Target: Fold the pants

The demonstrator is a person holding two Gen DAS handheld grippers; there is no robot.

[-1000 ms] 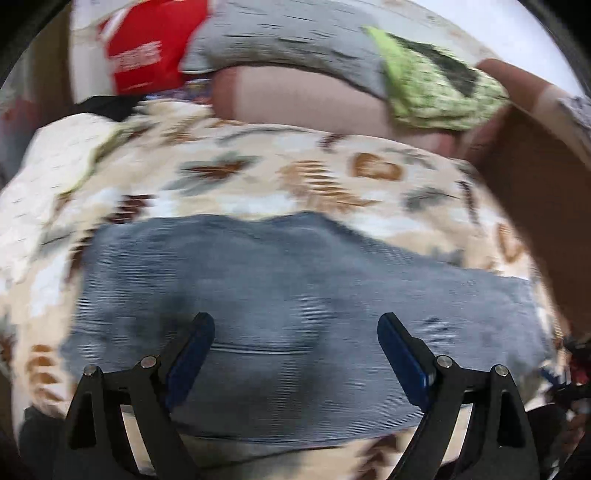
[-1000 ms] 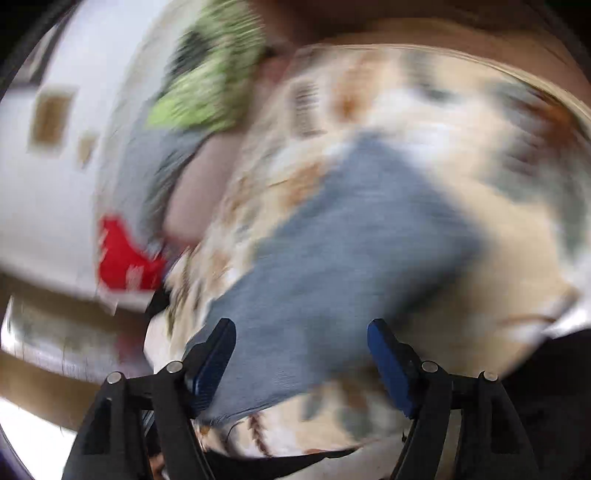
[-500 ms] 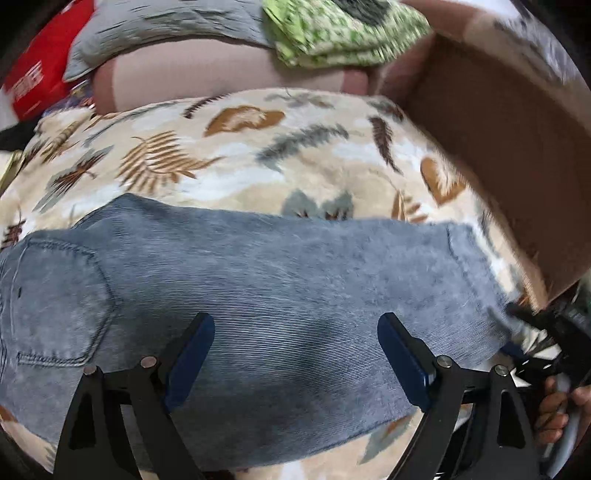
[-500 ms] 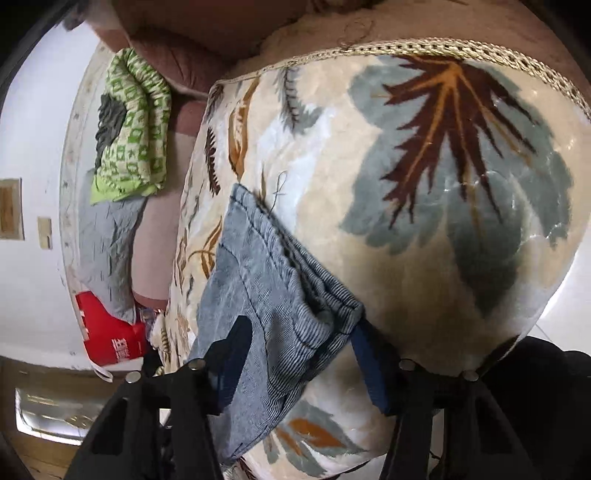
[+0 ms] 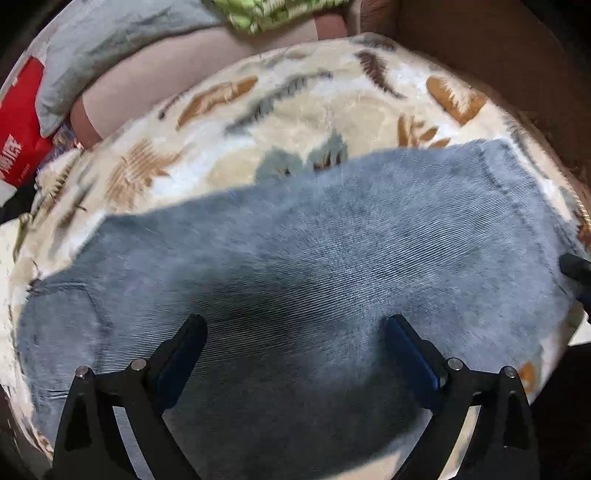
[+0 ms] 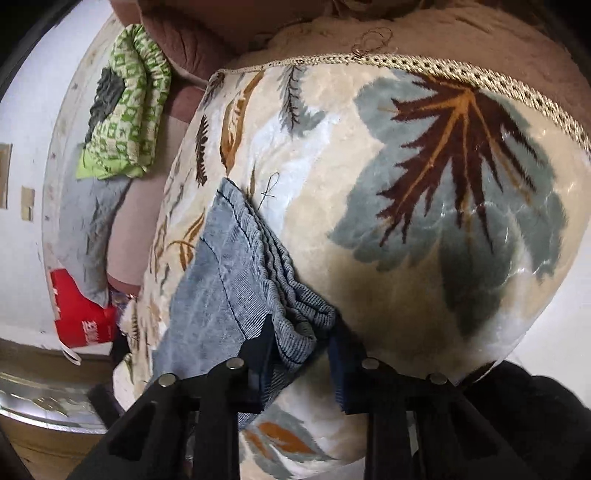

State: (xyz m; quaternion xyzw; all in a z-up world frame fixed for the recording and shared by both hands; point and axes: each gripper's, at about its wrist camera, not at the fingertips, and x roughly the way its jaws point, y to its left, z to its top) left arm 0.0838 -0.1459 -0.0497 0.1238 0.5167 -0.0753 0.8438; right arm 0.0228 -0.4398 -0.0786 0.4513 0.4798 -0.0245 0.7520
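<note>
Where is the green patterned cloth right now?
In the left wrist view, the green patterned cloth lies at the top centre, beyond the leaf-print blanket, beside the grey pillow.

We see the pants (image 5: 314,280), grey-blue ribbed denim, lying flat and lengthwise across the leaf-print blanket (image 5: 295,110), back pocket at the left end, and the stacked leg hems (image 6: 291,295) bunched at the right end.
</note>
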